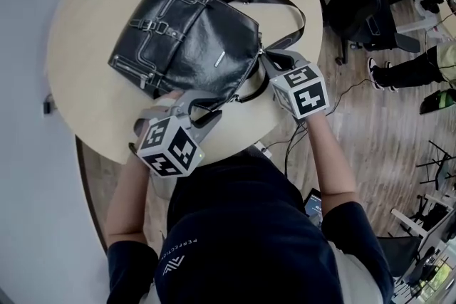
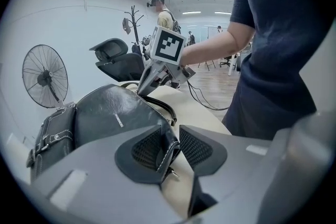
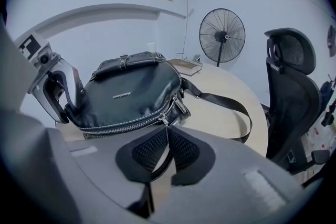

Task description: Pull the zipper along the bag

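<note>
Two grippers in use | left gripper [image 2: 176,140]: jaws spread, bag [image 2: 105,118] corner between them, lower centre | right gripper [image 3: 167,138]: pinching zipper pull [image 3: 165,122], centre | bag lies on table [image 1: 85,32].

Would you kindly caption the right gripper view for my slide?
Right gripper pinching the zipper pull of a black leather handbag.

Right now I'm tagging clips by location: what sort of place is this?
Probably an office or lab workspace: a black mesh-backed office chair, a black pedestal fan and a round pale wooden table.
</note>
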Demonstrator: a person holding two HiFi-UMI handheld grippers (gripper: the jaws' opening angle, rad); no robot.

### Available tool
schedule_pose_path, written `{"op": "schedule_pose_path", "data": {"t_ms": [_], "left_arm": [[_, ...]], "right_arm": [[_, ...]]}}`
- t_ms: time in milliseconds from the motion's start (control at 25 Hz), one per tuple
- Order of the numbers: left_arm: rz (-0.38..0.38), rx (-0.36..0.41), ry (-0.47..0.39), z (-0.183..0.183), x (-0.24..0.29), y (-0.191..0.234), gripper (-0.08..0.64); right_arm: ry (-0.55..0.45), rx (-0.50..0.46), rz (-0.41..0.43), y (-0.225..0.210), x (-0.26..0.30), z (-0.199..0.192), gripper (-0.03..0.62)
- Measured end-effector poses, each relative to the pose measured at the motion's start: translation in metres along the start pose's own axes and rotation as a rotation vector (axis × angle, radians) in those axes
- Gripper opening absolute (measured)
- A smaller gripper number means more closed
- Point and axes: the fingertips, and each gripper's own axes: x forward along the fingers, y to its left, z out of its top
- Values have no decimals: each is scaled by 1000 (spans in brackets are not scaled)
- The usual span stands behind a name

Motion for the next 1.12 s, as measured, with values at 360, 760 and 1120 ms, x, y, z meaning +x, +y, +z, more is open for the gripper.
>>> {"op": "schedule_pose_path", "data": {"t_ms": [360,760,1120], "left_arm": [[1,-165,-186,17,-25,13,78],[184,-303,-247,-4,-66,33,40],[333,-478,-295,-26,-102,54,17]], "right_arm": [[-10,102,-65,-1,-17,-16,40],[-47,163,-96,22,-47,-14,38],[-123,165,-85,43,-77,1,3]]}}
